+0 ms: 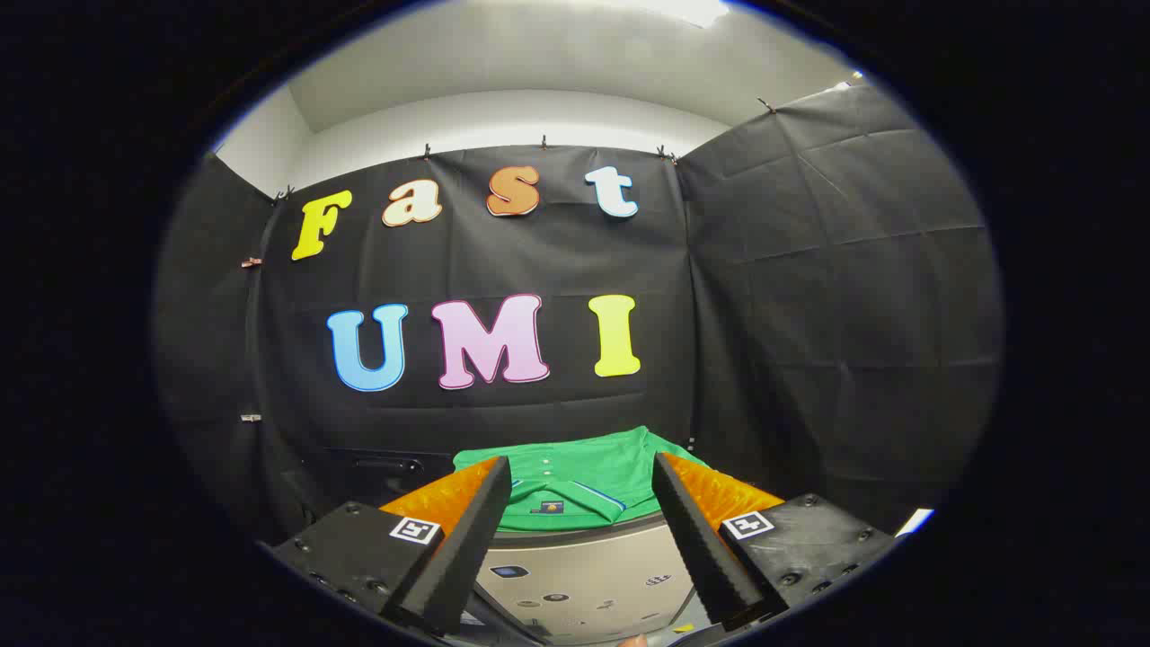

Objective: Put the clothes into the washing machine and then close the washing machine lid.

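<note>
Gripper view: hand-held gripper (pixel 579 503) gapes wide, empty; folded green shirt (pixel 584 481) lies just beyond its fingers, atop the washing machine (pixel 584 575).

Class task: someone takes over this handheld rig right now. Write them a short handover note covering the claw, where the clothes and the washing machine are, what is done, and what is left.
Claw: open, holding nothing, fingers spread apart.
Clothes: a folded green shirt lies on top of the washing machine, just ahead of the fingers and showing between them.
Washing machine: its pale top panel sits below and between the fingers; whether the lid is open or shut cannot be told from this view.
Done: nothing yet; the shirt is not grasped.
Left: grip the shirt, put it into the washing machine, then close the lid.
</note>
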Motion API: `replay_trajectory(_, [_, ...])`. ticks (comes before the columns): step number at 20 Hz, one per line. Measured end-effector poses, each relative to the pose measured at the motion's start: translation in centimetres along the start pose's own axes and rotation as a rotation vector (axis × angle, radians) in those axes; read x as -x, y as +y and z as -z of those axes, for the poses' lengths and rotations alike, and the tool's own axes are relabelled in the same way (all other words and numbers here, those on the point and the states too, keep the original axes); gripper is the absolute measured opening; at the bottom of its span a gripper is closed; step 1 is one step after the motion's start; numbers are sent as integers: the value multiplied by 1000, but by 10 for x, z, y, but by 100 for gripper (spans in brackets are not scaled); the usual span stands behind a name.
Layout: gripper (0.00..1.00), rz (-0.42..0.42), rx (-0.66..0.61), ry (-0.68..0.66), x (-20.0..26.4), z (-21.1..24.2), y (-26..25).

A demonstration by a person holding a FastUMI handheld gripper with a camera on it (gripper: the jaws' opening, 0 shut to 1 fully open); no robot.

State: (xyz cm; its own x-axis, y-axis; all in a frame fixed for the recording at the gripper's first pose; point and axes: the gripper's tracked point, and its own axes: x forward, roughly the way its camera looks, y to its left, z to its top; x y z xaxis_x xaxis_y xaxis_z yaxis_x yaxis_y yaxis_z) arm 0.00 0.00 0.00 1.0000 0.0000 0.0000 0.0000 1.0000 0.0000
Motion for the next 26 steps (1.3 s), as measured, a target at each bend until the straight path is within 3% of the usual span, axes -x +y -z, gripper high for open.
replay_trajectory(17, [98, -28, -6, 50, -8, 15, 4])
replay_trajectory(26, [98, -114, -21, 206, -64, 30, 25])
